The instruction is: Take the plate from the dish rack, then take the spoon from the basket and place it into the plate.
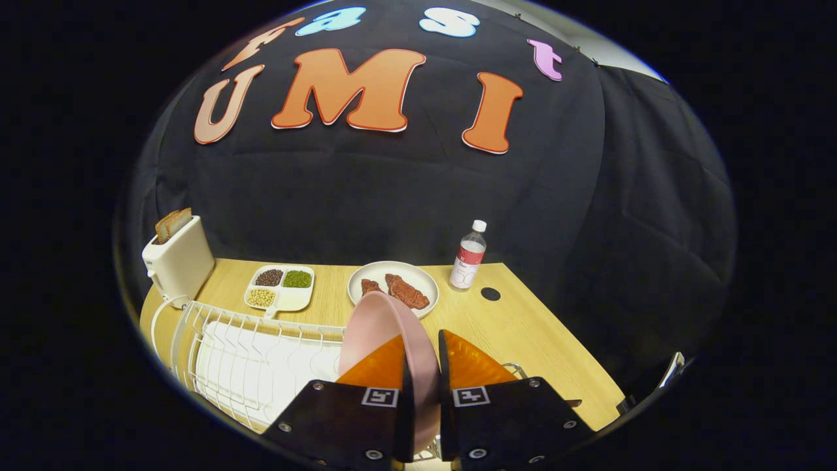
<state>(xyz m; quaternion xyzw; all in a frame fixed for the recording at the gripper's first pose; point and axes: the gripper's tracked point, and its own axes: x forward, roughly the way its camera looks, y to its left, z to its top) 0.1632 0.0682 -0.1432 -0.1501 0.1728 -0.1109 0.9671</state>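
Pink plate (386, 327) stands on edge, pinched between the two orange fingers (376, 366) of the gripper (425, 376); both pads press its rim, so the grip is clenched on it. Plate's lower part is hidden behind the black finger mounts. It sits above the right end of the white wire dish rack (255, 353), whether touching the rack or lifted off is hard to tell. Rack's near side is cut off, its tray partly visible through the wires.

Beyond the plate on the wooden table (523, 327): white plate with two brown meat pieces (395, 284), its near edge covered by the pink plate. Left of that, a divided white dish of beans (281, 288). Far left, white toaster (178, 258) with toast sticking out. Right of the meat plate, clear bottle (469, 256), label unreadable. Dark round hole (490, 294) in the table near the bottle.
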